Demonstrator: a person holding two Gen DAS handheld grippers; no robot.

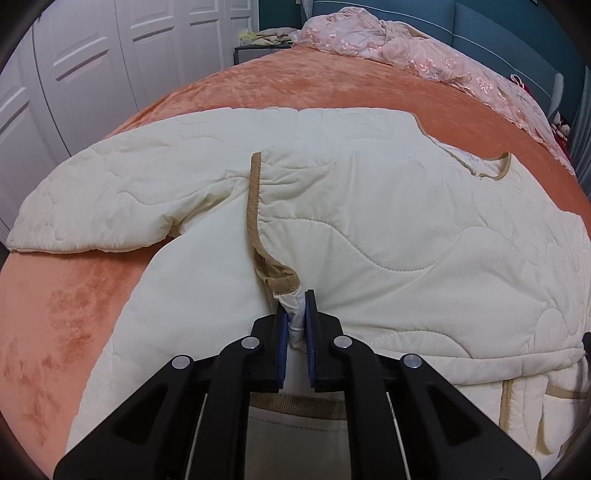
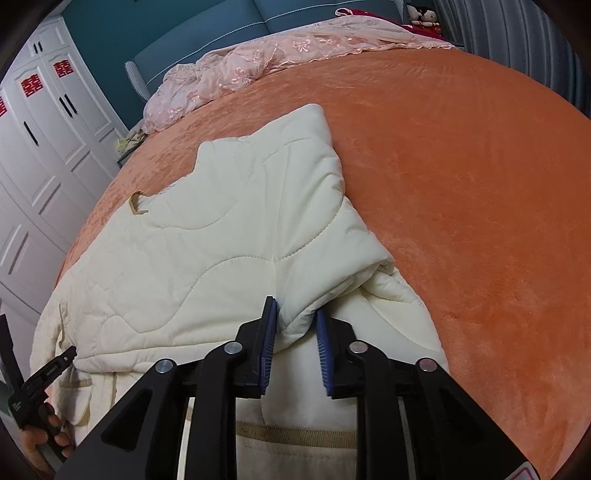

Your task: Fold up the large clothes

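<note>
A cream quilted jacket [image 1: 369,221] with tan trim lies spread on the orange bed cover [image 1: 74,295]. One sleeve stretches left and another is folded across the body. My left gripper [image 1: 297,317] is shut on a bunched bit of the jacket's edge just below the tan trim. In the right wrist view the jacket [image 2: 203,240] has its right side folded over. My right gripper [image 2: 295,317] is shut on that thick fold, which fills the gap between the blue pads. At the lower left a hand [image 2: 40,439] holds the other gripper's black handle.
A crumpled pink lace cover [image 1: 406,44] lies along the head of the bed, against a teal headboard [image 2: 207,33]. White wardrobe doors [image 2: 44,147] stand beside the bed. Bare orange cover [image 2: 461,184] stretches to the right of the jacket.
</note>
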